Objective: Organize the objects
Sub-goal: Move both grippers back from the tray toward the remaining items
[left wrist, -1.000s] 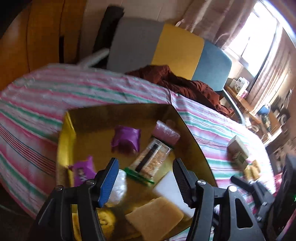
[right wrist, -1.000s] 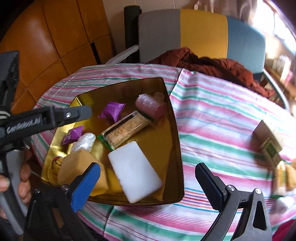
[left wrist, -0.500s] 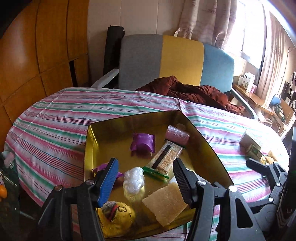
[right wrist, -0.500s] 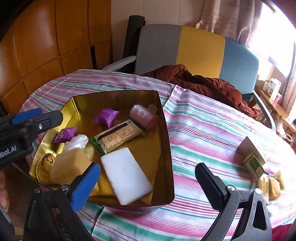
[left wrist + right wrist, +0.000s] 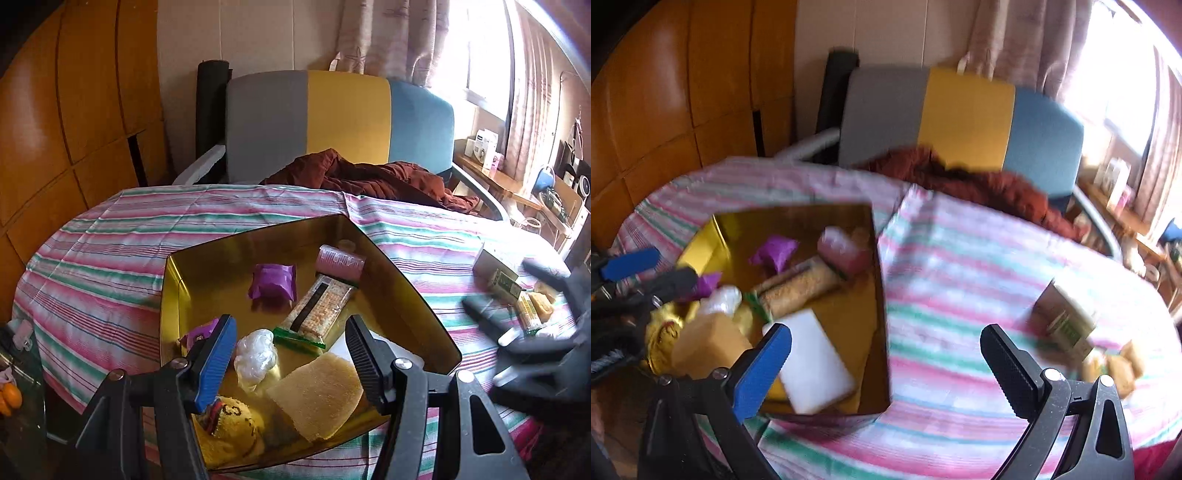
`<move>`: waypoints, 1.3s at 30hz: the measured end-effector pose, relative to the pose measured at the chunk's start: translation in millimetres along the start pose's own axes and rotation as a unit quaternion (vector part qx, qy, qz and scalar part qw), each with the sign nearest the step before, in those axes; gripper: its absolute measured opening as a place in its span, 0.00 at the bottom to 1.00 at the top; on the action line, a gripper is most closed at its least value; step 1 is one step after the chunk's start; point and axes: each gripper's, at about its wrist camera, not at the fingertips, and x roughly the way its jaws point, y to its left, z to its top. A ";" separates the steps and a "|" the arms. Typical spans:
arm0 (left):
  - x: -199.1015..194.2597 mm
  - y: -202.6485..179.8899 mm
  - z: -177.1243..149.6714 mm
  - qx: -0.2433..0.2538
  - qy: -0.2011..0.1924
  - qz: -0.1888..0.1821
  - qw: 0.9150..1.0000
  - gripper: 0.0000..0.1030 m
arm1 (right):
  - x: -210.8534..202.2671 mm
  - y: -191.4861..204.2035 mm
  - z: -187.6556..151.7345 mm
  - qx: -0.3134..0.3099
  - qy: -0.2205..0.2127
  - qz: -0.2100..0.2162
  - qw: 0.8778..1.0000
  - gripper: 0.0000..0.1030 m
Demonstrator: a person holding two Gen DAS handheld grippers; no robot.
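Observation:
A gold tray (image 5: 402, 280) on the striped table holds a purple packet (image 5: 273, 282), a pink roll (image 5: 340, 258), a cracker pack (image 5: 321, 308), a white wad (image 5: 256, 352), a tan sponge (image 5: 317, 395), a yellow toy (image 5: 236, 424) and a white block (image 5: 812, 358). My left gripper (image 5: 290, 354) is open and empty above the tray's near end. My right gripper (image 5: 886, 365) is open and empty over the tray's (image 5: 879, 295) right edge; it also shows blurred in the left wrist view (image 5: 532, 321). A small carton (image 5: 1067, 317) and yellow snacks (image 5: 1115, 365) lie on the cloth at right.
A grey, yellow and blue chair (image 5: 343, 118) with a brown cloth (image 5: 369, 177) stands behind the table. Wooden wall panels (image 5: 74, 110) are at left. A side shelf with boxes (image 5: 484, 147) stands by the window. Striped cloth (image 5: 960, 277) lies between tray and carton.
Both grippers have pulled back and up from the tray, so more of the room shows. The right wrist view is now blurred from motion. Both stay open.

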 end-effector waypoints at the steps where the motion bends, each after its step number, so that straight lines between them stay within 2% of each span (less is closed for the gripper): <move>1: -0.7 -0.2 0.3 0.000 -0.001 -0.001 1.000 0.60 | -10.5 -3.1 2.7 -0.002 -0.028 -0.005 1.000 1.00; 3: -3.1 -1.1 1.0 0.000 -0.004 -0.003 1.000 0.60 | -29.1 -10.9 6.7 0.001 -0.080 -0.014 0.997 1.00; 4: -3.5 -1.8 1.3 0.001 -0.005 -0.004 1.000 0.60 | -31.4 -14.8 7.7 0.005 -0.087 -0.020 0.996 1.00; 5: -4.0 -3.1 1.3 0.003 -0.005 -0.005 1.000 0.60 | -26.4 -18.5 7.7 0.010 -0.071 -0.021 0.997 1.00; 7: -4.9 -5.2 0.8 0.008 -0.005 -0.005 1.000 0.60 | -5.9 -25.5 6.2 0.021 0.003 0.008 1.000 1.00; 8: -5.4 -6.2 0.8 0.010 -0.005 -0.004 1.000 0.60 | -1.8 -30.0 2.6 0.039 0.013 0.013 0.999 1.00; 11: -6.1 -10.2 1.1 0.020 -0.006 0.000 1.000 0.60 | -0.7 -33.8 -4.8 0.058 0.011 0.021 0.998 1.00; 15: -5.5 -14.2 0.2 0.028 -0.006 0.003 1.000 0.60 | 4.2 -30.4 -8.9 0.045 0.021 0.011 0.999 1.00; 21: -5.1 -21.4 -0.7 0.037 -0.003 0.001 0.999 0.60 | 7.1 -34.1 -14.8 0.052 0.033 0.028 0.998 1.00; 30: -2.5 -32.5 -2.9 0.051 0.005 -0.013 0.999 0.60 | 9.5 -41.4 -23.3 0.046 0.046 0.022 0.998 1.00; 35: -2.4 -40.8 -2.1 0.057 0.008 -0.028 0.998 0.60 | 7.1 -66.6 -25.0 0.067 0.047 0.003 0.997 1.00; 39: -0.2 -50.5 0.8 0.063 0.012 -0.054 0.996 0.61 | -1.0 -104.8 -25.5 0.091 0.043 -0.034 0.994 1.00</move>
